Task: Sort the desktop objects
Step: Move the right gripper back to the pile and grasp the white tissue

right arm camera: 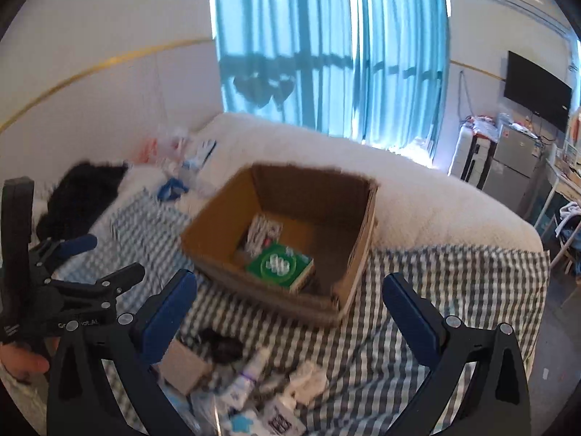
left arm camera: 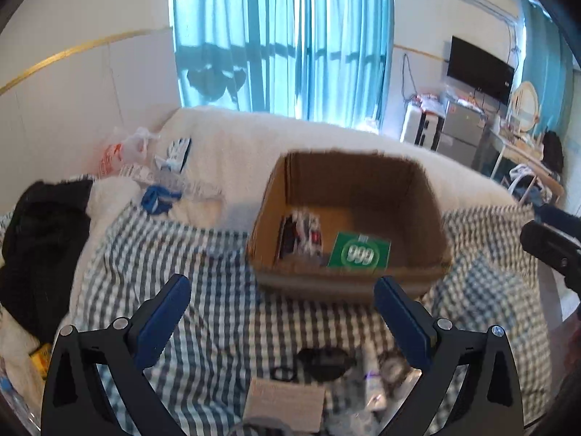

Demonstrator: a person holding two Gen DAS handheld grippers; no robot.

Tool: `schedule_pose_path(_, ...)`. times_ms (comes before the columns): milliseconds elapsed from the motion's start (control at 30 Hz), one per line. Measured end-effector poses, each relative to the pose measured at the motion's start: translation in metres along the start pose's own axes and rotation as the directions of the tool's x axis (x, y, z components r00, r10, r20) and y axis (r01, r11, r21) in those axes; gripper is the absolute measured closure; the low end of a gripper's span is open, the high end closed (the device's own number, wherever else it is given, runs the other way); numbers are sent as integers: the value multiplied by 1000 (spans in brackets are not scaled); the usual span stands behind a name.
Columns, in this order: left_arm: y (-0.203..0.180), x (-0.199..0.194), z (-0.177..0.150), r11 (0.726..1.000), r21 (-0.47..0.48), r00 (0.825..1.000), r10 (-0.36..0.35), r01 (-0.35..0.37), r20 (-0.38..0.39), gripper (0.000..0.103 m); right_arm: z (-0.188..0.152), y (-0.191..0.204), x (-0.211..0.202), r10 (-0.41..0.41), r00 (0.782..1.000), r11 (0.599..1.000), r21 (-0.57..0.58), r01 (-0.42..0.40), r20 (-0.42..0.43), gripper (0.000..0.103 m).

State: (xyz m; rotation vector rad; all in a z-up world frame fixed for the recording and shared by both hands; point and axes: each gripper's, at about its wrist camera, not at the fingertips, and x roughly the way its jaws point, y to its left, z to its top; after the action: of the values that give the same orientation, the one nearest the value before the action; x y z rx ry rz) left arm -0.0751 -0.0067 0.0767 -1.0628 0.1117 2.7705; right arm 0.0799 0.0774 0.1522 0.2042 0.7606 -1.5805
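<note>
Black claw (left arm camera: 283,312) frames, blue pads (left arm camera: 165,321)

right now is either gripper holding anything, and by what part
Nothing is held. The left gripper and right gripper are both open with nothing between their fingers, short of the cardboard box.

Bedroom, bed (left arm camera: 290,138), curtains (left arm camera: 283,36), television (left arm camera: 479,69)

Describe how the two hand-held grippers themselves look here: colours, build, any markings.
Both match: the left hand-held gripper and right hand-held gripper have black angular frames with silver rivets and dark blue finger pads. In the right wrist view, the left one's black body shows white lettering, too blurred to read.
</note>
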Motion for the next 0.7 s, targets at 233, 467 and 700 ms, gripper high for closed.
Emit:
schedule_pose_path(233, -5, 67, -72, 994, -73, 978, -89, 77, -187, 0, -57, -5, 50, 17, 991, 1000, 25, -14, -134, 0)
schedule_pose_path(467, -10, 127, -118, 963, -238, 925, -198, 122, -325, 0, -107, -34, 102, 21, 953, 991, 129, 19, -303, 0)
schedule_pose_path(700, -29, 158, -127, 965, -213, 907, -224, 154, -358, 0, -129, -44, 133, 62, 923, 987, 163, 1, -381, 1)
